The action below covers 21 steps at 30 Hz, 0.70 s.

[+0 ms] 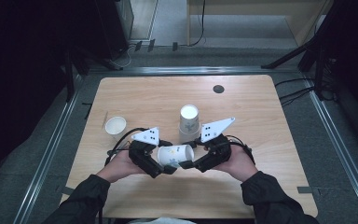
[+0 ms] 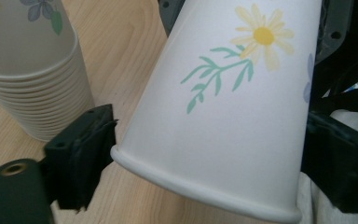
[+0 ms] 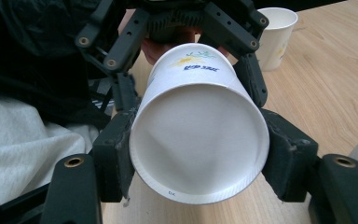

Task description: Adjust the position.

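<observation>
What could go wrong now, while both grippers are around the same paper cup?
1. The right gripper clamps the held cup near its base; more squeeze could dent the thin wall.
2. The left gripper brackets the rim end; pulling unevenly could tilt the cup out.
3. The cup stack stands close behind and might get knocked.

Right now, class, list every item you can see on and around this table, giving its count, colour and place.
held paper cup: one, white with flower print, on its side between both tools
cup stack: one, white, table centre
single cup: one, white, upright, left of the stack
table: one, light wood
round grommet: one, dark, far table edge
left tool: one, black, around the held cup
right tool: one, black, clamped on its base end
</observation>
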Tool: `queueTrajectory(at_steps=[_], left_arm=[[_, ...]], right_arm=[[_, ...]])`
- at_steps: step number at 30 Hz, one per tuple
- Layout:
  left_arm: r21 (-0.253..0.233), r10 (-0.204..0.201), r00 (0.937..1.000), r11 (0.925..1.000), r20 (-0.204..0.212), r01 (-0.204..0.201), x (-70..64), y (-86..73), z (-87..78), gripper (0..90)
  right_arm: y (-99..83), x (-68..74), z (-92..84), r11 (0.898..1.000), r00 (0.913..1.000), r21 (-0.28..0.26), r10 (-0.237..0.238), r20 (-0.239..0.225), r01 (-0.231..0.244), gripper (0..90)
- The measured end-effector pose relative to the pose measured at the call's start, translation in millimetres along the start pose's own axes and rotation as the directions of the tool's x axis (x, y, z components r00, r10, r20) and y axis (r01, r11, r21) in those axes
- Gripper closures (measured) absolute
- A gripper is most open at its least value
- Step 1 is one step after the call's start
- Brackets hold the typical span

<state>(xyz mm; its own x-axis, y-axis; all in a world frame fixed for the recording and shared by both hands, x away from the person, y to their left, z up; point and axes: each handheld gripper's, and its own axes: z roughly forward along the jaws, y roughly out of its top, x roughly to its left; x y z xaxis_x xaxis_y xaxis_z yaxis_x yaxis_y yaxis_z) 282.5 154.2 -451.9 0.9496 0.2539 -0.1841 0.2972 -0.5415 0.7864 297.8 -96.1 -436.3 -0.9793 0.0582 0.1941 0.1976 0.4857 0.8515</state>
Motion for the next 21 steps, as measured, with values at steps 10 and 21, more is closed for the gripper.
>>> queueTrajectory(at_steps=[10, 21], left_arm=[[-0.018, 0.012, 0.9999, 0.9998, 0.011, -0.011, -0.6, -1.1, -2.7, 17.0], [-0.004, 0.028, 0.9990, 0.9996, 0.033, -0.028, 0.4, -1.0, -5.3, 22.9]], right_arm=[[0.3, 0.5, -2.0, 1.000, 0.9999, -0.023, 0.007, -0.011, -0.007, 35.0], [-0.4, -0.4, -1.3, 0.999, 0.9997, -0.029, 0.014, -0.021, -0.014, 35.1]])
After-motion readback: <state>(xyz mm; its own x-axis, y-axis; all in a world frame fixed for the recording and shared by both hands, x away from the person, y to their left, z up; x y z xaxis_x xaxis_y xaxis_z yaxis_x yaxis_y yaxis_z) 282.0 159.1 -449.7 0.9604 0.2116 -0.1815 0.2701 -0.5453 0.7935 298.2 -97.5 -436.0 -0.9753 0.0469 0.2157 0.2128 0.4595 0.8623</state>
